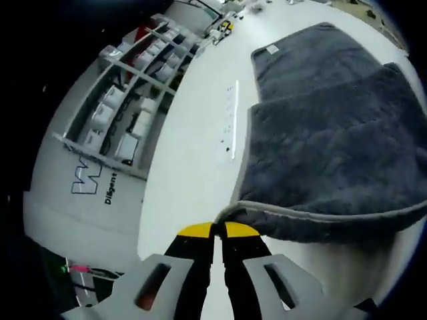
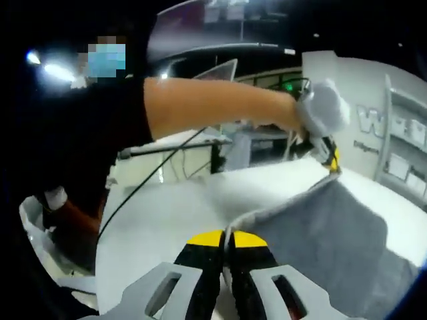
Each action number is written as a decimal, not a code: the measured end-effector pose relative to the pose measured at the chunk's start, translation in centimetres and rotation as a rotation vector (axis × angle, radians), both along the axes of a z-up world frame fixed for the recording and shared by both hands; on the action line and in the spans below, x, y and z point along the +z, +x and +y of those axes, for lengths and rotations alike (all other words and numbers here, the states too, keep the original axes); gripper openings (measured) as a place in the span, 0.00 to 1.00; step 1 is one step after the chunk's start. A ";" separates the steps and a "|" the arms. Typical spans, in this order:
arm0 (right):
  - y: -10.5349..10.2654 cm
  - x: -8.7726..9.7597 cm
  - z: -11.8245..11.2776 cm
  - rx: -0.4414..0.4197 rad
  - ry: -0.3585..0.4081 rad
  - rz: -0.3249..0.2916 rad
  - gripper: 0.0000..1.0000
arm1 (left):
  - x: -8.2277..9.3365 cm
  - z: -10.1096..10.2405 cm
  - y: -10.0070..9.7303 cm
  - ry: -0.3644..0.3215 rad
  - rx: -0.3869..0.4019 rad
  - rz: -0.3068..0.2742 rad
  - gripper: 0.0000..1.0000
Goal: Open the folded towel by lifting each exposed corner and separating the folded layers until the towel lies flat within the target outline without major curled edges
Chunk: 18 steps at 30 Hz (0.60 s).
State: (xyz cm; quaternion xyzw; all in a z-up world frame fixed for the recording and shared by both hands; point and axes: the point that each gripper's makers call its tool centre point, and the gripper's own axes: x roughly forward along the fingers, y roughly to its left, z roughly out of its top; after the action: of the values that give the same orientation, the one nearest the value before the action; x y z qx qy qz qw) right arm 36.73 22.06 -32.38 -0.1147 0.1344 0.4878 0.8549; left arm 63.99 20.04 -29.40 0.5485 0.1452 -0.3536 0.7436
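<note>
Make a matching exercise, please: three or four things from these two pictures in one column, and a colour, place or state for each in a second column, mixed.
1. towel
2. left gripper
3. power strip
4. table

a. white, bare surface beside the towel
b. dark grey, partly folded over itself
c. long, white, lying on the table beside the towel
d. yellow tips, shut on a towel corner

Pairs: 1-b, 2-d, 3-c, 4-a

Your left gripper view is bright and evenly lit, the white table [image 1: 193,167] ahead of the jaws close to glare, the grey towel [image 1: 333,147] sharp with soft shadows in its folds. Your right gripper view is dimmer and blurred, with a hard lamp [image 2: 50,68] glaring far up-left. Straight edges bow toward both rims.
</note>
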 end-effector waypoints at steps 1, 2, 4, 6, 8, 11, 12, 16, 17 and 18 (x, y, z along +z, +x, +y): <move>-0.1 0.0 0.3 0.003 -0.001 0.000 0.00 | 0.0 0.2 0.0 -0.005 0.003 -0.001 0.03; -0.2 0.1 0.7 0.008 -0.003 -0.003 0.00 | -0.1 0.4 0.0 -0.005 0.006 0.000 0.03; -0.5 0.0 0.7 0.017 -0.005 -0.007 0.00 | -0.5 1.0 0.0 0.008 0.015 0.002 0.03; -0.2 -0.2 1.2 0.025 -0.011 -0.006 0.00 | -0.8 1.5 -0.1 0.017 0.021 0.005 0.03; -0.2 -0.7 1.4 0.031 -0.011 0.012 0.00 | -1.2 2.1 -0.2 0.029 0.033 0.005 0.03; -0.2 -0.9 2.1 0.043 -0.011 0.021 0.00 | -2.3 3.6 -0.4 0.093 0.044 0.008 0.03; -0.2 -1.0 2.5 0.051 -0.013 0.022 0.00 | -2.5 4.1 -0.4 0.106 0.048 0.008 0.03; -0.7 -1.4 3.9 0.087 -0.030 0.020 0.00 | -2.9 5.9 -0.8 0.122 0.073 0.024 0.03; -0.8 -1.5 4.2 0.095 -0.033 0.020 0.00 | -2.9 6.2 -0.8 0.125 0.075 0.023 0.03; -1.0 -1.7 4.6 0.102 -0.034 0.019 0.00 | -3.0 6.6 -0.9 0.131 0.080 0.023 0.03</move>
State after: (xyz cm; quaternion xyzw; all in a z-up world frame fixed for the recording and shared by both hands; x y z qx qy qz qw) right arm 35.71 26.62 -34.04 -0.1312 0.1447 0.5295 0.8255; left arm 63.09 26.66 -32.37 0.5857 0.1982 -0.3196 0.7180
